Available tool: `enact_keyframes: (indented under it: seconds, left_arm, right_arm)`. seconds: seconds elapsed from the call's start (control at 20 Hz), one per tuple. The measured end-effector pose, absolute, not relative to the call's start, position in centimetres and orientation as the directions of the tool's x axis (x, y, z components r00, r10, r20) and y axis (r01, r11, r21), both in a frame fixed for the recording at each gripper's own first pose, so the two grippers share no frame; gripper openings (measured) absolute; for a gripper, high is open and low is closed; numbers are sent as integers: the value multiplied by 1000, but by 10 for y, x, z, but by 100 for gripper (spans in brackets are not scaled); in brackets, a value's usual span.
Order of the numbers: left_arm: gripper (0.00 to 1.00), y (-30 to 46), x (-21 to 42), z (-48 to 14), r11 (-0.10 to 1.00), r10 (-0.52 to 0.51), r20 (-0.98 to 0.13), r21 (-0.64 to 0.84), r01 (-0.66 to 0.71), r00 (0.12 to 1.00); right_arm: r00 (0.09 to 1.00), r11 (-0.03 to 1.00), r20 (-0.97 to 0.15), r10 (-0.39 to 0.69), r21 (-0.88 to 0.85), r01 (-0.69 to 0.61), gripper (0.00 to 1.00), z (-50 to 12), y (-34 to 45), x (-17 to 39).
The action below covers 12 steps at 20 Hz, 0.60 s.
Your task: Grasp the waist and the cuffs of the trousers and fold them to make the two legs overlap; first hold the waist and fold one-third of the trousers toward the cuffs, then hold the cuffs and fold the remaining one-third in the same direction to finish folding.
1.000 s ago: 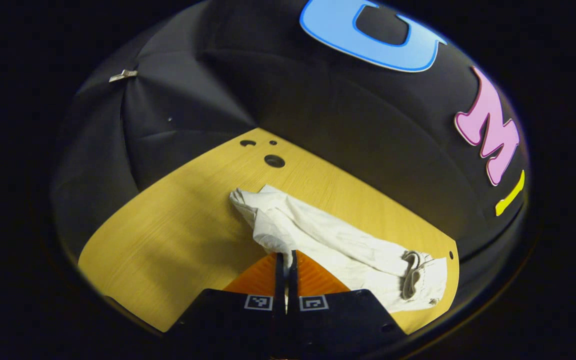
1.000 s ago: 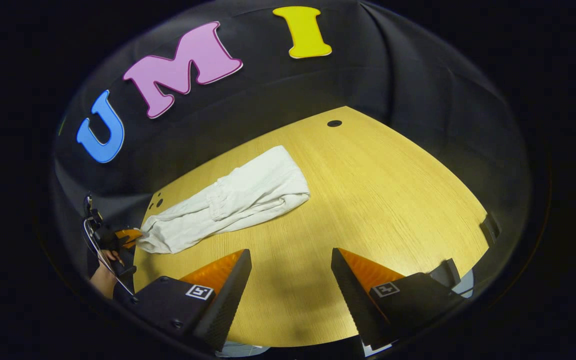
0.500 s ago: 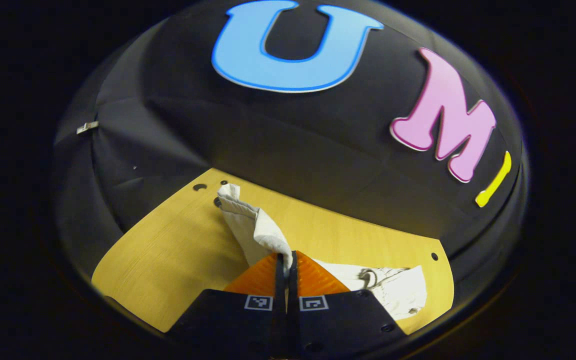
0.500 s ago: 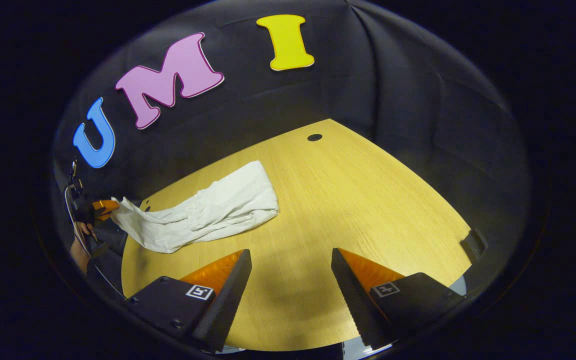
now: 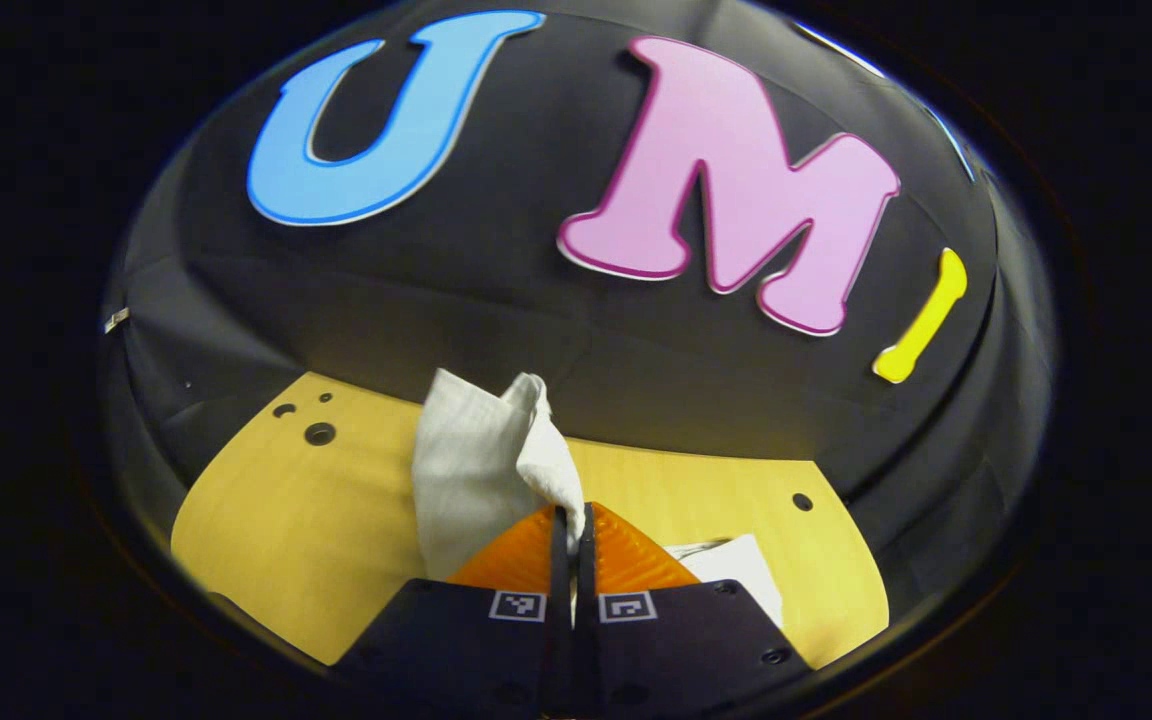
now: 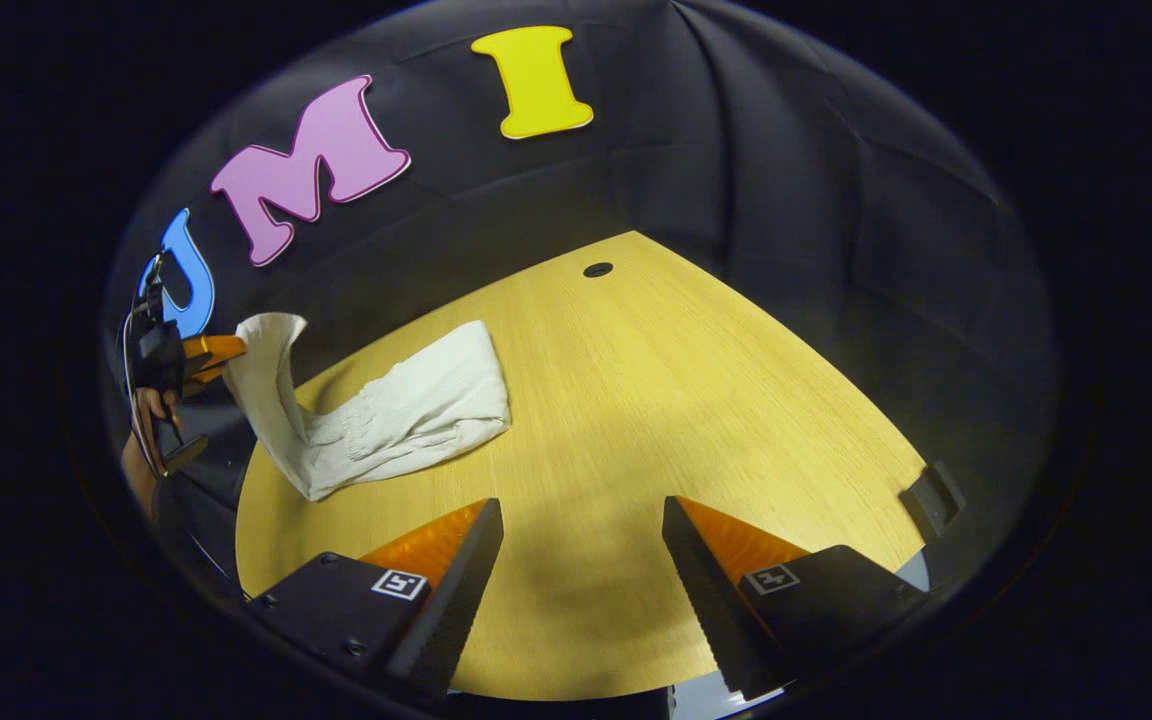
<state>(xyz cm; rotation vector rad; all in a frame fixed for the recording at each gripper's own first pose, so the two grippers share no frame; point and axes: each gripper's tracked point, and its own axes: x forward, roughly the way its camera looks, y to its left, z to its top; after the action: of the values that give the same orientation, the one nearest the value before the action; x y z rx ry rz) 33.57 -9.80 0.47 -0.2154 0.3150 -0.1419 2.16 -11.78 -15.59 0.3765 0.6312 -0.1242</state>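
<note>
The trousers (image 6: 406, 410), at left of centre in the right gripper view, are plain off-white, unpatterned. The table (image 6: 656, 400) across the middle is yellow wood with fine straight grain and small dark holes (image 5: 319, 433).

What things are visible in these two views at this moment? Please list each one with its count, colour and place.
trousers: one pair, white, on the table's left part in the right gripper view; one end lifted off the table.
table: one, yellow wood grain, with small dark holes, inside the booth.
booth wall: one, black cloth, behind the table.
left gripper: one, closed on the lifted end of the trousers.
right gripper: one, open, above bare table, holding nothing.
hand: one, holding the left gripper, at the left edge of the right gripper view.
</note>
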Motion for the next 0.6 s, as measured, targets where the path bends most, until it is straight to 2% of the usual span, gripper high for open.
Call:
enact_keyframes:
  seconds: [0.2,0.25,0.3,0.6]
  left_arm:
    - [5,-172,340,3,954,-250,-295,-240,181,922]
    - [8,-190,339,1,951,-266,-300,-238,198,916]
    - [5,-207,339,-3,949,-280,-307,-233,214,909]
    - [5,-296,321,-20,921,-368,-327,-258,292,870]
  right_arm:
    - [800,923,-600,8,312,226,99,-159,-139,25]
    - [799,923,-602,9,313,225,99,-160,-145,26]
    - [799,922,-602,11,314,224,99,-161,-150,28]
    - [792,925,-610,34,319,206,99,-171,-172,36]
